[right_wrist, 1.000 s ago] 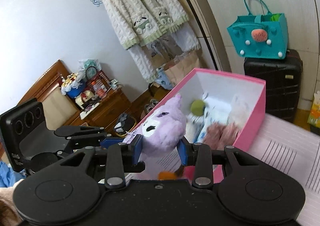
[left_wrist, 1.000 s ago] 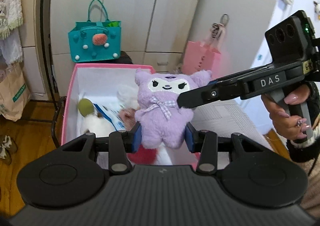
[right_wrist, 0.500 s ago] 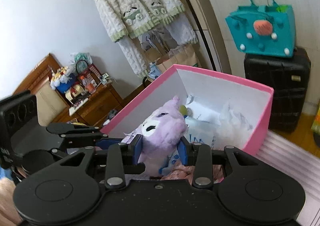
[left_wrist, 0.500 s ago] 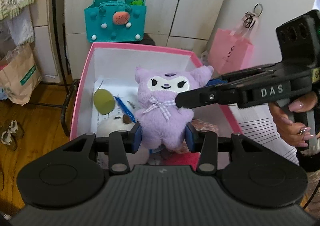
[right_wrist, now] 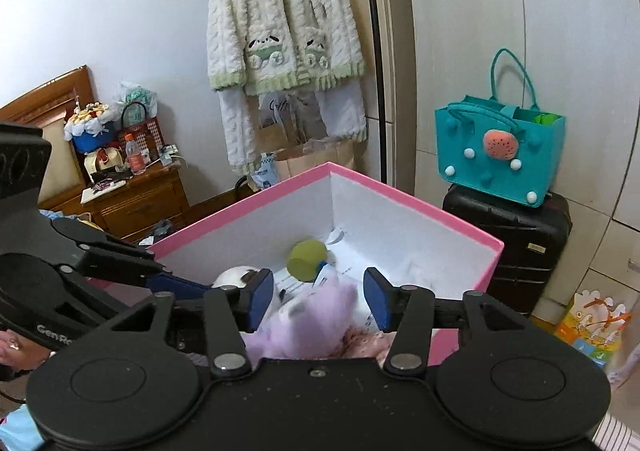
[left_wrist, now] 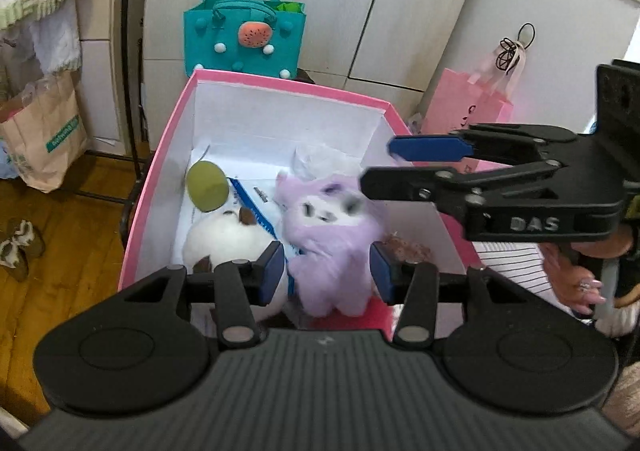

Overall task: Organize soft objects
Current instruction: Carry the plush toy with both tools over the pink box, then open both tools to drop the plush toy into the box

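Note:
A purple plush toy (left_wrist: 334, 239) with a white face lies blurred inside the pink box (left_wrist: 280, 85), beside a white plush (left_wrist: 224, 241) and a green round toy (left_wrist: 207, 187). My left gripper (left_wrist: 325, 271) is open above the box, its pads clear of the purple plush. My right gripper (right_wrist: 319, 301) is open too, over the same plush (right_wrist: 312, 325); it shows in the left wrist view (left_wrist: 404, 167) at the right. The pink box (right_wrist: 440, 211) also holds papers and a pinkish soft item (left_wrist: 404, 249).
A teal felt bag (right_wrist: 500, 155) sits on a black suitcase (right_wrist: 516, 247) behind the box. A pink gift bag (left_wrist: 468, 107) leans at the wardrobe. A fluffy cardigan (right_wrist: 280, 23) hangs on a rack. A wooden nightstand (right_wrist: 136, 199) stands at left.
Both grippers opened and let go of the purple plush, which dropped into the pink box. Both cameras moved closer over the box.

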Demonstrator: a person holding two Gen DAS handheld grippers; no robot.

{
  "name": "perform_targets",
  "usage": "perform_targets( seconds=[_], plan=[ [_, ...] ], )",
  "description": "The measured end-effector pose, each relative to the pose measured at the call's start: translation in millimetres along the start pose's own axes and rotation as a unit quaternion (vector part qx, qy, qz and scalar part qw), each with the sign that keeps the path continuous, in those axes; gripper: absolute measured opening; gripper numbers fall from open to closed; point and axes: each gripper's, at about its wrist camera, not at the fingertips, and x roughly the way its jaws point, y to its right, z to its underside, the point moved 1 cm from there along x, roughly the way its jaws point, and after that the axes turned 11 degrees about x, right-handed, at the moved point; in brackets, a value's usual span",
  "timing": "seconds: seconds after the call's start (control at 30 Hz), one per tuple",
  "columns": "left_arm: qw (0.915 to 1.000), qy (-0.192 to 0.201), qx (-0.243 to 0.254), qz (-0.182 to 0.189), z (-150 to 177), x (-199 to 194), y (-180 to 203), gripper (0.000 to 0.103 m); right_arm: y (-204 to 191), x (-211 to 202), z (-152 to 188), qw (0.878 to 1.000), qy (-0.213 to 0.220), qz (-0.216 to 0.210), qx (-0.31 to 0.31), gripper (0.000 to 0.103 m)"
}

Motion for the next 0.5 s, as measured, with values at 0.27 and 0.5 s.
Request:
perform_targets(
  seconds=[0.27,0.5],
  plan=[
    [0.9974,0.046,0.029,-0.048,4,-31,18,0.05,-8,-52,25,0.997,0.043,0.036,0.047,0.063],
    [0.9962,0.058,0.036,-0.053,13,-58,34,0.052,-31,-85,41,0.994,0.06,0.082,0.038,0.063]
  ],
)
